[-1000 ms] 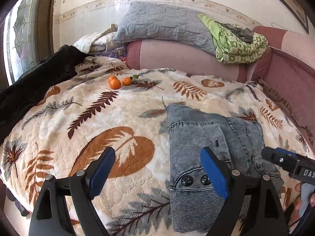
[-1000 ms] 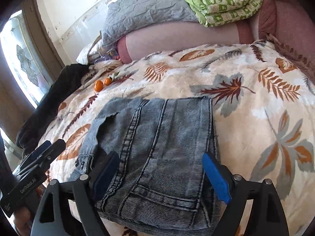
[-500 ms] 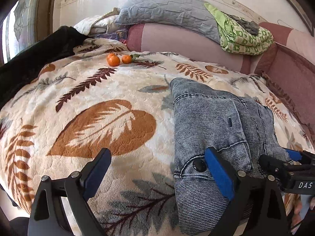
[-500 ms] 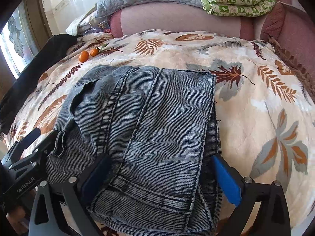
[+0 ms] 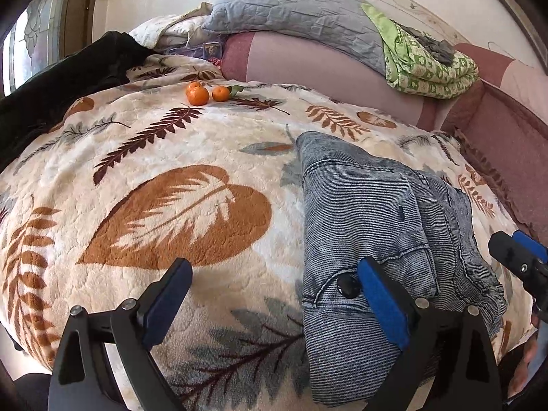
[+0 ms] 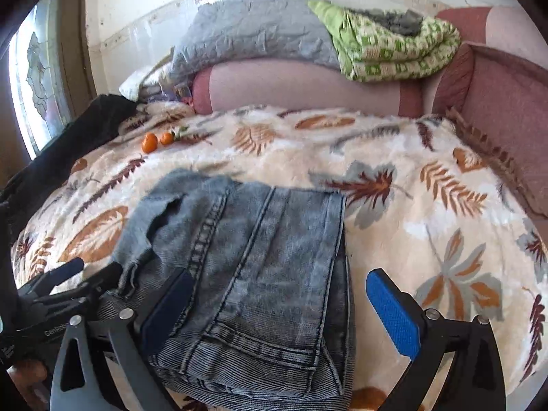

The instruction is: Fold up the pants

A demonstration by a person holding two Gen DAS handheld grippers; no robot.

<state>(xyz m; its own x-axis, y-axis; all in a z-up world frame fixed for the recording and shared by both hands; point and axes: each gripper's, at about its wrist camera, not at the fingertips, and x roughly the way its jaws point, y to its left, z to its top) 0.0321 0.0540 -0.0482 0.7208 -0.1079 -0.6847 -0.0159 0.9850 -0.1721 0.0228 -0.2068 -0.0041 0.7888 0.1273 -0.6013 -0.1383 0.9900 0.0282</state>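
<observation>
Folded grey-blue jeans (image 5: 370,205) (image 6: 267,239) lie on the leaf-patterned blanket (image 5: 171,212) near the bed's front edge. My left gripper (image 5: 274,274) stands open at their left end. Its right finger (image 5: 380,294) hovers over the waistband beside a dark button, and its left finger is over bare blanket. My right gripper (image 6: 279,279) is open wide over the near end of the jeans, with the hem between its fingers and neither pad pressing. Each gripper shows at the edge of the other's view: the right gripper (image 5: 513,253) and the left gripper (image 6: 68,274).
Two or three tangerines (image 5: 197,95) (image 6: 149,142) sit at the back left of the blanket. A black garment (image 5: 51,85) lies along the left side by a window. A grey pillow (image 5: 291,10), a green quilt (image 5: 428,65) and a pink bolster (image 5: 308,65) line the back.
Both grippers' jaws have widened. The left one dipped lower toward the bed, then held still. The right one drew back and to the right, off the jeans, which stayed lying flat.
</observation>
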